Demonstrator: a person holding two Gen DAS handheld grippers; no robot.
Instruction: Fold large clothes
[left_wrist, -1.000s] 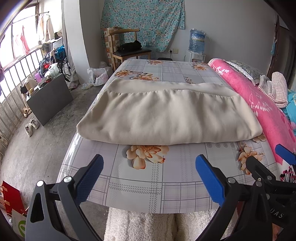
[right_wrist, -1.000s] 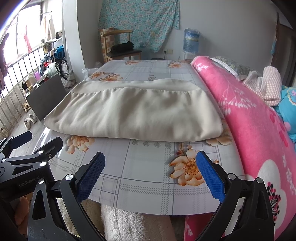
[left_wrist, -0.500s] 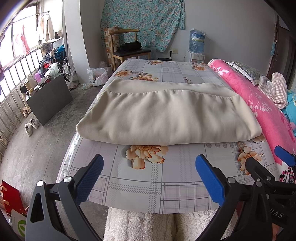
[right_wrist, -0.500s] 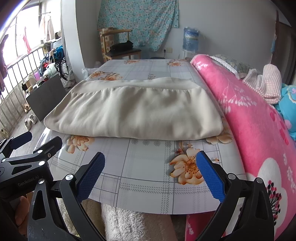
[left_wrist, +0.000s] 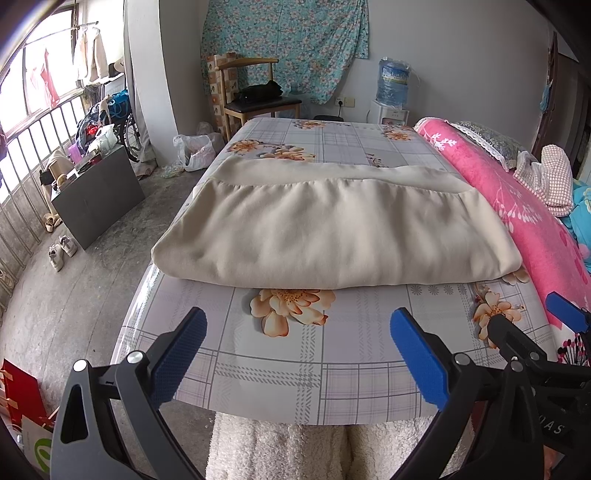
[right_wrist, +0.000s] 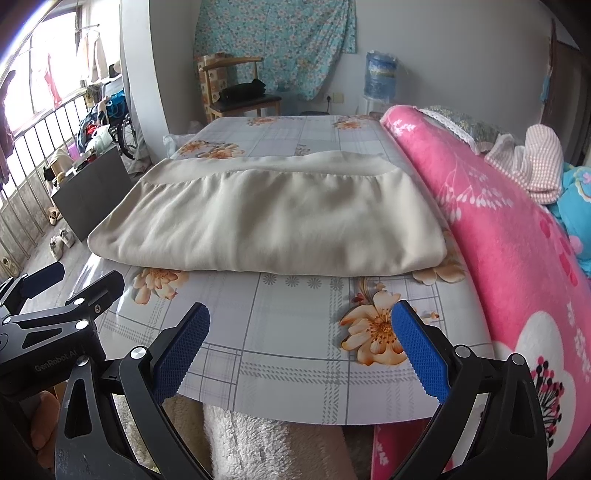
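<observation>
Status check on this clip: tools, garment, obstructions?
Left tool open, right tool open, both empty. Folded beige fabric garment flat on floral plaid tablecloth. Nothing between.

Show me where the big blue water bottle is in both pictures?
Left wrist view: the water bottle stands at the top, right of middle, against the far wall beyond the table.
Right wrist view: the water bottle is again at the top, right of middle, above the pink blanket.
Shared landmark: the wooden chair to its left.
</observation>
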